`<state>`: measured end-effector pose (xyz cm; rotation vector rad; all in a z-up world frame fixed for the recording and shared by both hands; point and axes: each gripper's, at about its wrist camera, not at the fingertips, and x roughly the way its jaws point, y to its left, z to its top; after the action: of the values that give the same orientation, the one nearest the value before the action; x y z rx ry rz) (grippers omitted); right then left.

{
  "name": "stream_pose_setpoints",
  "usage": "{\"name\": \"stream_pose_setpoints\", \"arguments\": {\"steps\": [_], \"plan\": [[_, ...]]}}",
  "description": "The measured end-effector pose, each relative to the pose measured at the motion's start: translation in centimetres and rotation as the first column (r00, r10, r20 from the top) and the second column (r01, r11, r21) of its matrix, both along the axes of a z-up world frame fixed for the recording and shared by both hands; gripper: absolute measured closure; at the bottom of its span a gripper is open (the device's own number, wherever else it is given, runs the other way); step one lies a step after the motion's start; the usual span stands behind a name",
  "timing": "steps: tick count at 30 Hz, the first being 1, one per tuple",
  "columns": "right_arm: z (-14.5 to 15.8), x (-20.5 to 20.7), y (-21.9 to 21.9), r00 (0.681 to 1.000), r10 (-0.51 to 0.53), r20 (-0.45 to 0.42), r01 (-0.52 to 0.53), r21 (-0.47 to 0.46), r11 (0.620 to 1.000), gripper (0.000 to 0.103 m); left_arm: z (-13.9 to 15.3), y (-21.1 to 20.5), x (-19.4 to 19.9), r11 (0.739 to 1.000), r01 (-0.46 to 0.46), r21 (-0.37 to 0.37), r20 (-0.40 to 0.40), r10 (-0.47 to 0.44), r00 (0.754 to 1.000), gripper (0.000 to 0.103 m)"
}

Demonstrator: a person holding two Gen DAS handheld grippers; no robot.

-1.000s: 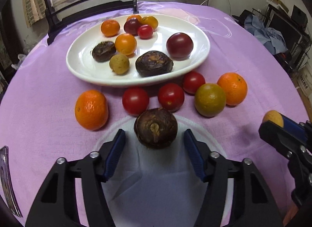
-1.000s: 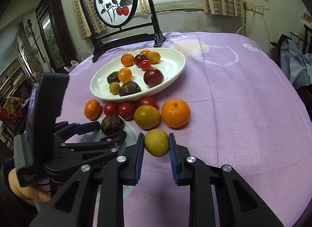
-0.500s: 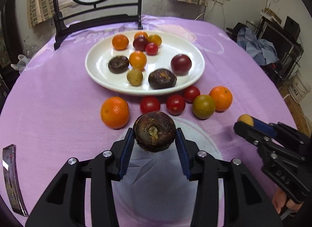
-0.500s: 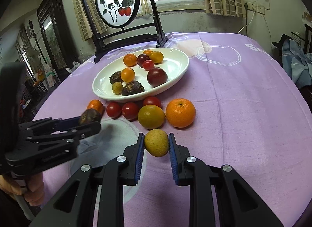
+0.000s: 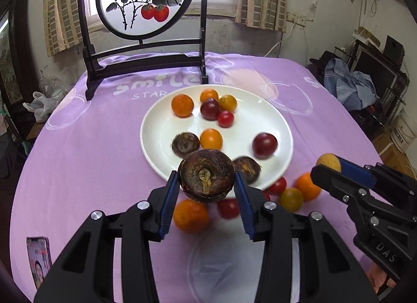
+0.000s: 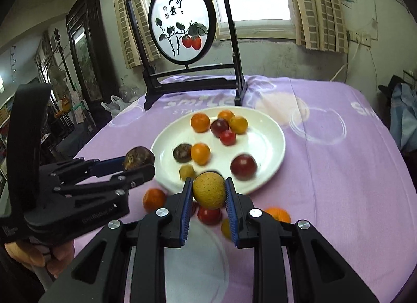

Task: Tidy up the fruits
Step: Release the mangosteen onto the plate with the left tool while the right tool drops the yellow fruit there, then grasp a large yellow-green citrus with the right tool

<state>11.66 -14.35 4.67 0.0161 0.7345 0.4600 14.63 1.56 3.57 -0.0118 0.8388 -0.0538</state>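
Held between the blue pads of the left gripper is a dark brown water chestnut, pinched across its widest part with its stem scar turned toward the camera; it is carried in the air in front of the near rim of the white plate. The right gripper is clamped on a small yellowish longan-like fruit, likewise lifted clear of the purple tablecloth and just short of the plate.

The chestnut is judged to be firm and fairly dense, with a rough, flaky skin that should give the pads good purchase; a hold across the flat sides, as here, seems soundest, since its rounded edge could roll out. The yellow fruit is judged light, with a thin, brittle shell, so only a gentle squeeze at its middle is called for.

On the plate, small oranges, dark plums, cherry tomatoes and more chestnuts are already gathered. Loose on the cloth below the grippers, an orange and several tomatoes remain, partly hidden.

A phone at the table's near left edge is shown only in the left wrist view. Only in the right wrist view are the person's fingers seen around the left gripper's handle, with the chestnut in profile.
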Motion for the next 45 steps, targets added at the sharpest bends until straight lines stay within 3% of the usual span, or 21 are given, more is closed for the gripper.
{"name": "stream_pose_setpoints", "arguments": {"steps": [5,12,14,15,16,24,34,45], "plan": [[-0.3,4.0,1.7,1.000,-0.016,0.003,0.016,-0.020,1.000,0.078,-0.9,0.8,4.0,1.000,-0.023,-0.011,-0.038,0.022,0.999,0.061],[-2.8,8.3,2.9,0.998,-0.036,-0.058,0.032,-0.057,0.998,0.078,-3.8,1.9,8.4,0.997,-0.076,-0.018,-0.104,0.074,0.992,0.061],[-3.4,9.0,2.7,0.997,-0.050,-0.067,0.047,-0.045,0.998,0.062,-4.4,2.0,9.0,0.996,-0.083,-0.017,-0.113,0.081,0.990,0.057],[-3.5,9.2,2.6,0.996,-0.059,-0.072,0.057,-0.036,0.998,0.049,-4.5,2.1,9.2,0.996,-0.088,-0.018,-0.113,0.086,0.990,0.052],[-3.6,9.2,2.3,0.995,-0.075,-0.070,0.074,-0.023,0.997,0.048,-4.4,2.1,9.2,0.995,-0.097,-0.020,-0.105,0.094,0.990,0.044],[-2.7,7.3,0.4,0.995,-0.078,-0.062,0.078,-0.004,0.997,0.048,-2.4,2.3,7.0,0.993,-0.107,-0.043,-0.063,0.105,0.993,0.036],[-1.9,2.1,-2.1,0.996,-0.080,-0.028,0.079,-0.032,0.996,0.045,0.4,1.8,0.0,0.993,-0.105,-0.054,0.005,0.105,0.994,0.019],[-4.3,-3.5,-3.3,0.997,-0.057,-0.051,0.052,-0.101,0.993,0.044,-3.2,1.6,-5.9,0.992,-0.107,-0.071,-0.046,0.104,0.994,0.015]]}}
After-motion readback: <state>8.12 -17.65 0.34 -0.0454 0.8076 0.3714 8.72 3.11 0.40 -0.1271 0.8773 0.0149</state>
